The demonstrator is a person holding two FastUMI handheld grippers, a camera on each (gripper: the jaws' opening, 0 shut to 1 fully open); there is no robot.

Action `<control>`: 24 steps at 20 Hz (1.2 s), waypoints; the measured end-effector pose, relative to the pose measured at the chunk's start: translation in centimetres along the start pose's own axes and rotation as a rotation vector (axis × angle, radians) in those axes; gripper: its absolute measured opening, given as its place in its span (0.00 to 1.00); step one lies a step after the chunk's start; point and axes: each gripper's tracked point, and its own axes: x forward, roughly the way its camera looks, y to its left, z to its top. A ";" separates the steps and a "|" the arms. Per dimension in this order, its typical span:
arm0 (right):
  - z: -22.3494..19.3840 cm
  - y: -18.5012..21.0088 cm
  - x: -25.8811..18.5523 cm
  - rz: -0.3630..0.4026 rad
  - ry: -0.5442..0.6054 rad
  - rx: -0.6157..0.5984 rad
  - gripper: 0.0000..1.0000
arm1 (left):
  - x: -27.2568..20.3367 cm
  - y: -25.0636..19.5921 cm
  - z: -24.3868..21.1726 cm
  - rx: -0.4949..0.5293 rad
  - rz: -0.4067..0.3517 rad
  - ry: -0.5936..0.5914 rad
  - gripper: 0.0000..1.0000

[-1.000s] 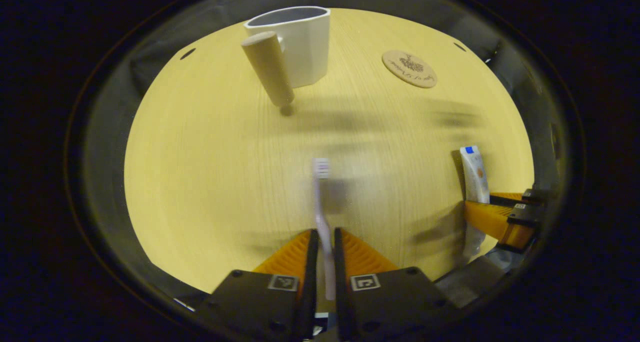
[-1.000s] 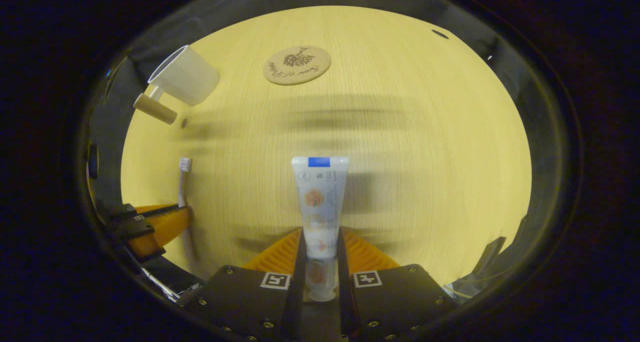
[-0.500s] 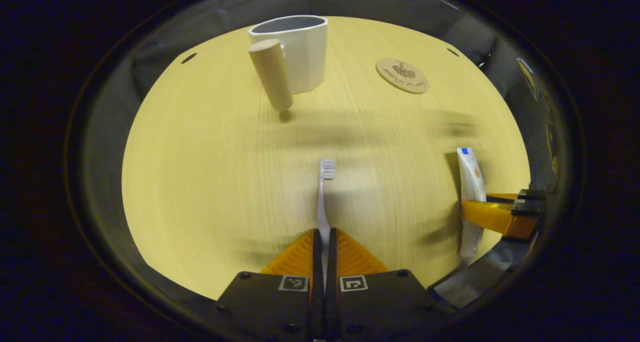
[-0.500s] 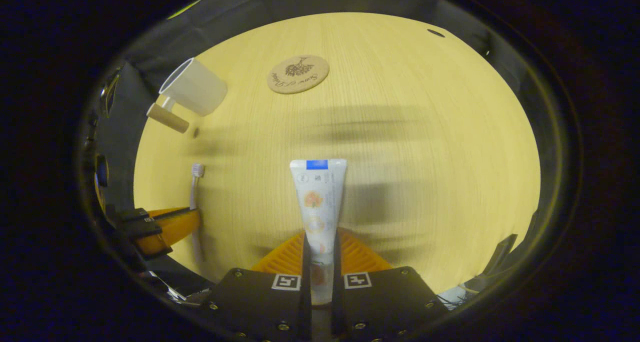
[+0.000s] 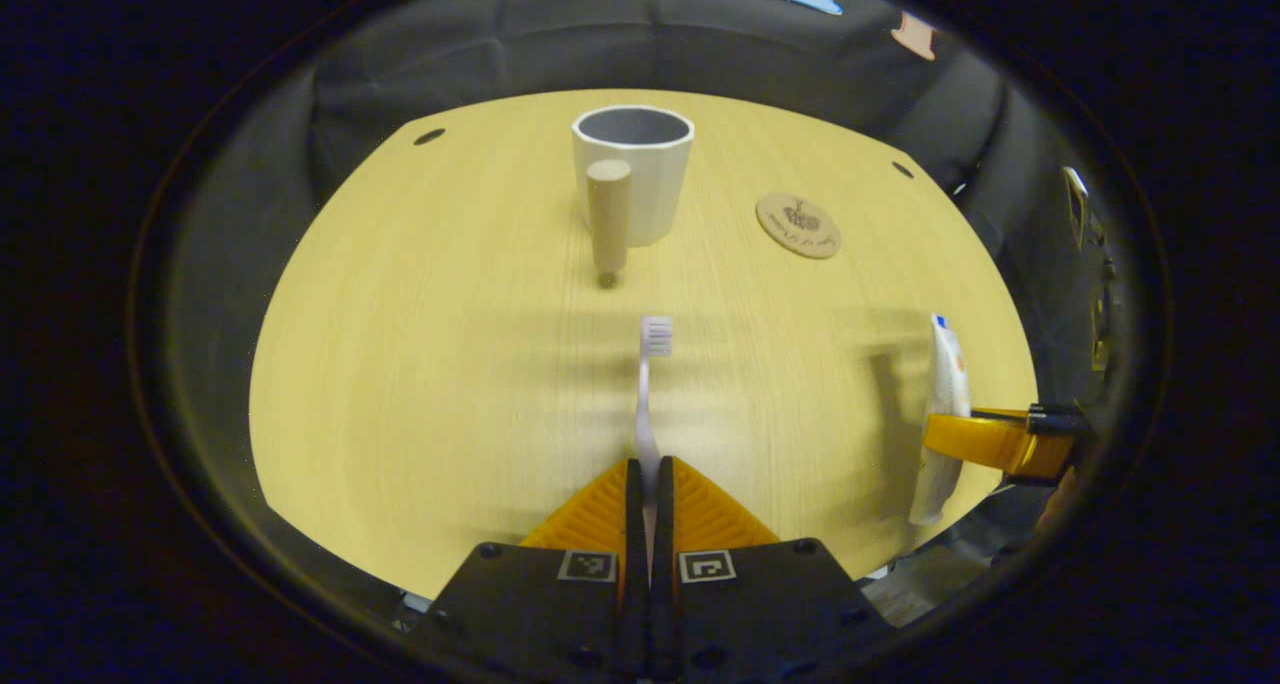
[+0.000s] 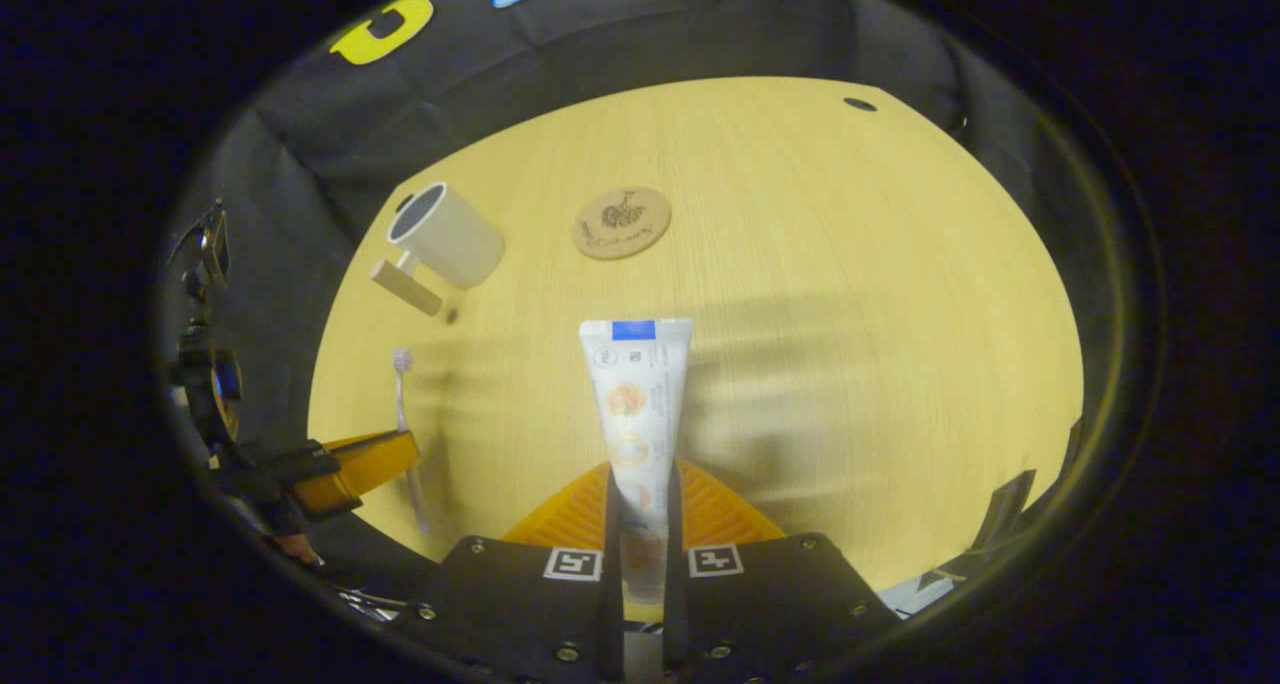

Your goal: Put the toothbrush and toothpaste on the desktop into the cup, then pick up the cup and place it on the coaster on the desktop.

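A toothbrush [image 5: 648, 394] is being pinched by its handle in the left gripper [image 5: 648, 479], bristles pointing ahead and held above the wooden desktop [image 5: 420, 364]. A toothpaste [image 6: 636, 404] tube is being clamped at its cap end by the right gripper [image 6: 636, 484], its flat end pointing forward. Straight ahead of the left gripper a white cup [image 5: 634, 169] is standing upright, handle facing it, with the round coaster [image 5: 798, 224] lying near the cup's right.
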 end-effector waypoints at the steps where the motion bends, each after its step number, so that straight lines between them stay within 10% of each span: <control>1: 0.7 0.3 -0.6 0.007 -0.035 -0.014 0.17 | -0.7 0.2 0.5 -0.008 0.001 -0.038 0.08; 24: 14.6 10.3 -8.7 0.195 -0.596 -0.226 0.16 | -10.9 7.7 18.4 -0.068 -0.097 -0.956 0.08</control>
